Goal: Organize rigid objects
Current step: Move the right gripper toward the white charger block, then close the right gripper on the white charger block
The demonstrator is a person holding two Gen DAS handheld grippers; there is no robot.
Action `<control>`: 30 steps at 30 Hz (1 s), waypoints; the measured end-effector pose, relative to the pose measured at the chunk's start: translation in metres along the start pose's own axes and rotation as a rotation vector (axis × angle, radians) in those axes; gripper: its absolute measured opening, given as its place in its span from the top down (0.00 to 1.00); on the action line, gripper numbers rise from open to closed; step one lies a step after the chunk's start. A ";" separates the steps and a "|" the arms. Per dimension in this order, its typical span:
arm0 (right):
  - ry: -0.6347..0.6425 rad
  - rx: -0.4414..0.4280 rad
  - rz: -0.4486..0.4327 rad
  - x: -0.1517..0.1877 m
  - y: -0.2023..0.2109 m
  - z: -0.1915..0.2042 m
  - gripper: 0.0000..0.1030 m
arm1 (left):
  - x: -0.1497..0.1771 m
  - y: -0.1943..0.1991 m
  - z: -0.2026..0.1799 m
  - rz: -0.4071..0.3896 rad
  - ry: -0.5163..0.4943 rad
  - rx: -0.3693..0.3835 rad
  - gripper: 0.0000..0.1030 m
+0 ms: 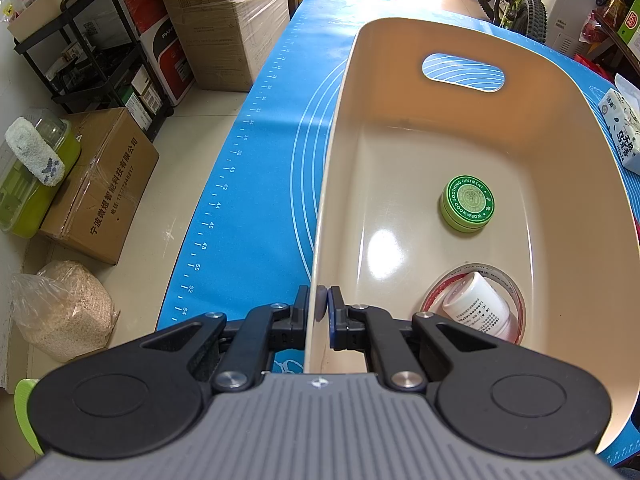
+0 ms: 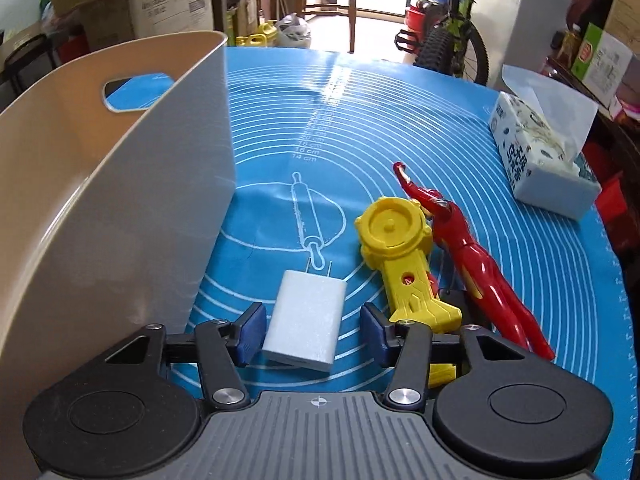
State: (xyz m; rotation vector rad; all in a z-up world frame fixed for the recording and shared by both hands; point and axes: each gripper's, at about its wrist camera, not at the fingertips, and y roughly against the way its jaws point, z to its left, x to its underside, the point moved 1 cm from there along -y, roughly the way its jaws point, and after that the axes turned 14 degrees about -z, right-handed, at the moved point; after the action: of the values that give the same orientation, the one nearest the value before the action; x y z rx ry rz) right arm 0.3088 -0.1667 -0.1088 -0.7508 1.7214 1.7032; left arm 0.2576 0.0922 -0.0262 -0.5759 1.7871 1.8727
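While left hand-held gripper (image 1: 319, 308) clamps beige bin (image 1: 400, 152) wall, right hand-held gripper (image 2: 312, 330) wide around white charger (image 2: 306, 322).

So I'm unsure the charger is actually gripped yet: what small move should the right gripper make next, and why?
Probably close the right gripper on the white rectangular plug-in charger: its blue pads sit either side of it, still apart. The left gripper already clamps the beige plastic bin's wall, steadying it for the drop.
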 end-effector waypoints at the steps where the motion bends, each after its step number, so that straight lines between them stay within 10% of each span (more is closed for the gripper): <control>1: -0.001 0.003 0.001 0.000 0.000 0.001 0.40 | 0.000 0.000 0.000 0.000 0.000 0.000 0.90; 8: 0.001 -0.015 -0.037 0.006 0.005 0.000 0.58 | 0.000 0.000 0.000 0.000 0.000 0.000 0.90; 30: 0.006 0.014 -0.166 0.003 0.034 0.001 0.59 | -0.001 0.000 -0.001 0.001 0.001 0.000 0.90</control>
State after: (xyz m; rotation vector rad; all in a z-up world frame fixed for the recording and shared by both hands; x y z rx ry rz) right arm 0.2818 -0.1649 -0.0885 -0.8678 1.6250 1.5765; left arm 0.2583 0.0910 -0.0260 -0.5759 1.7884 1.8728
